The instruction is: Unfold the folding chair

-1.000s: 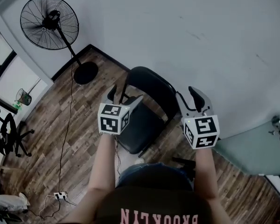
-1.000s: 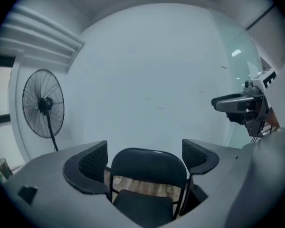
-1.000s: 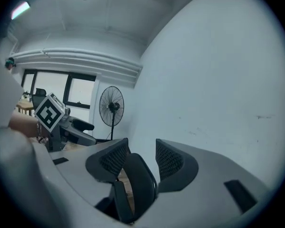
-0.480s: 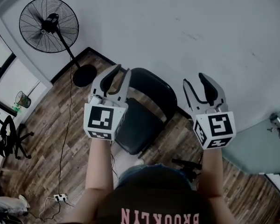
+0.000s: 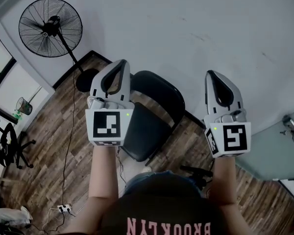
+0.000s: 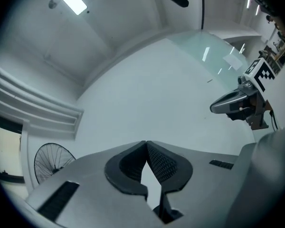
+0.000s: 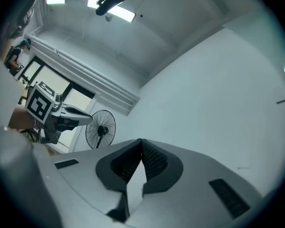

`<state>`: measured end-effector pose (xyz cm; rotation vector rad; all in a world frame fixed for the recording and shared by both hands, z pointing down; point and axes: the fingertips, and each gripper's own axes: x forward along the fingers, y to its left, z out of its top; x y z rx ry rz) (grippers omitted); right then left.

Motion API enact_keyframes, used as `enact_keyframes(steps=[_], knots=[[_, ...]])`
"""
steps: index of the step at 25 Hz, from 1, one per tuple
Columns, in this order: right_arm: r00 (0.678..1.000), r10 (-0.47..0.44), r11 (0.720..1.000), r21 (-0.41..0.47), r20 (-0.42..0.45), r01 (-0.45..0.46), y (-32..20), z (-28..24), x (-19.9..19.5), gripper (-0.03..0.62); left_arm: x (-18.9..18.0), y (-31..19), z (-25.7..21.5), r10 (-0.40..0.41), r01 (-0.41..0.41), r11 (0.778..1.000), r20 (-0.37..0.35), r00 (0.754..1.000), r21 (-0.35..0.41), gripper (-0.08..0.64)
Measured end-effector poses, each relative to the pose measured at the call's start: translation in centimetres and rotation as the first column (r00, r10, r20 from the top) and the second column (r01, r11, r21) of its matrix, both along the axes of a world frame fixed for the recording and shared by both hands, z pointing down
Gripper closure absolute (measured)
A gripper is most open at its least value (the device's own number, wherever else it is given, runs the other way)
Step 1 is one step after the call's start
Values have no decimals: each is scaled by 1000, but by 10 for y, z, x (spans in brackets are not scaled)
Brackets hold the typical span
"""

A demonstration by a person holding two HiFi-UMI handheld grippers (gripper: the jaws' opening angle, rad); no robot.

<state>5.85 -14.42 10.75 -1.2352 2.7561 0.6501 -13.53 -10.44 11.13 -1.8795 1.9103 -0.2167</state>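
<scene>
Folding chair: stands opened, seat down and backrest up, on the wood floor. Its back is near the foot of the grey wall.
Left gripper: clenched. Its jaws have just been closing and meet tip to tip with nothing between them. It is held clear of the chair and crosses the chair's left edge in the head view.
Right gripper: clenched on nothing. Its jaws have just been closing and meet tip to tip. It is held off the chair's right side, apart from it.
Gripper views: both face the wall and the ceiling.
Pedestal fan: left of the chair, with its round base near the chair's left side, not touching.
Power strip: on the floor, well off the chair's near left. Its cable runs toward the fan base.
</scene>
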Motion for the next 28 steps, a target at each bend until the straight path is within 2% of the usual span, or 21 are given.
enact_keyframes(steps=[3, 6, 15, 18, 24, 28], knots=[[1000, -3, 1000, 3, 6, 3, -1, -1, 2, 594, 6, 1, -6, 15, -16, 999, 25, 1000, 41, 558], [999, 26, 1000, 7, -33, -26, -4, 3, 3, 594, 9, 1, -9, 29, -31, 997, 29, 999, 68, 558], [998, 52, 999, -7, -45, -53, -5, 6, 0, 594, -1, 4, -5, 32, -30, 999, -52, 998, 45, 558], [998, 57, 998, -14, -39, -58, -5, 5, 0, 594, -1, 4, -4, 34, -32, 999, -37, 999, 42, 558], [998, 59, 998, -21, -34, -60, -4, 6, -1, 594, -2, 2, -4, 32, -29, 998, -65, 997, 49, 558], [998, 62, 998, -27, -21, -63, -5, 5, 1, 594, -2, 0, -1, 31, -29, 999, -52, 998, 36, 558]])
